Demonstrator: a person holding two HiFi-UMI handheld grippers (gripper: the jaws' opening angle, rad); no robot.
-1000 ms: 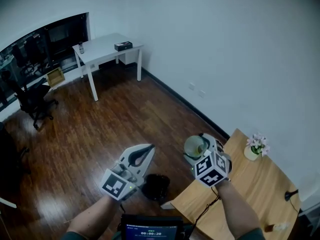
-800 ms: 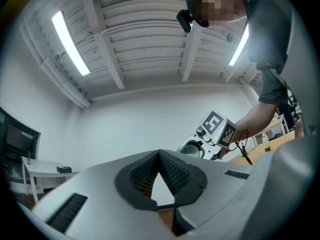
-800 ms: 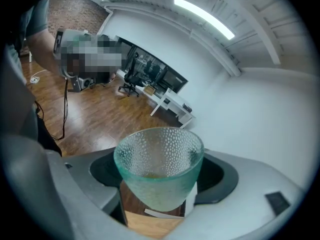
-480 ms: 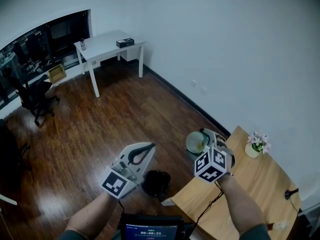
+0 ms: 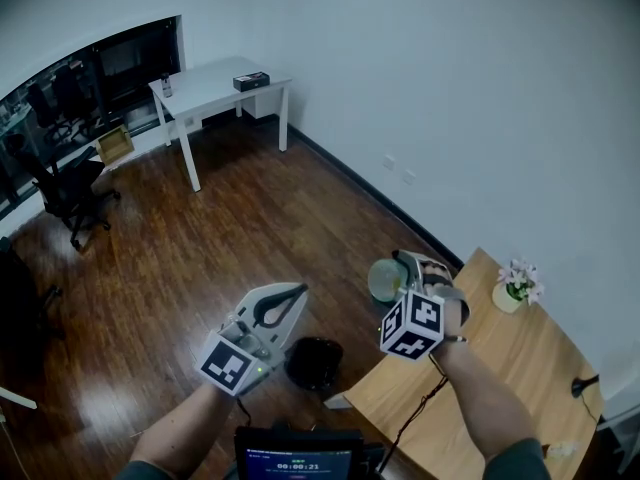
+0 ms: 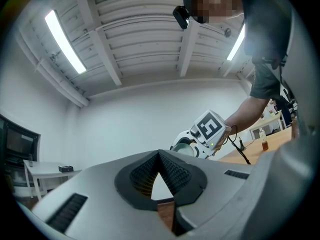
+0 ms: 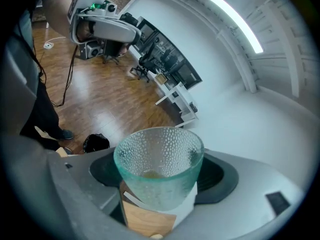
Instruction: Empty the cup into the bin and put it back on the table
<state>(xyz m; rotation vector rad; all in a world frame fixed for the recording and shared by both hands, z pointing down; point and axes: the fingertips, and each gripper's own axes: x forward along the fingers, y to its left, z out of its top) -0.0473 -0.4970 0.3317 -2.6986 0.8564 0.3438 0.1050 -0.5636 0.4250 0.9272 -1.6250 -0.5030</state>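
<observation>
By table [image 5: 505, 363]: cup [image 5: 386, 278] slightly further L

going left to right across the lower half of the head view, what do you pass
left hand-held gripper → bin → cup → flower vase

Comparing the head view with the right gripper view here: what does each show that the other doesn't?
Only the head view: the flowers on the wooden table, and the marker cube on the right gripper.
Only the right gripper view: the dimpled wall of the cup, a small yellowish bit at its bottom, and a ceiling light.
Both: the cup held in the right gripper, the black bin on the floor, the white desk and the left gripper.
</observation>
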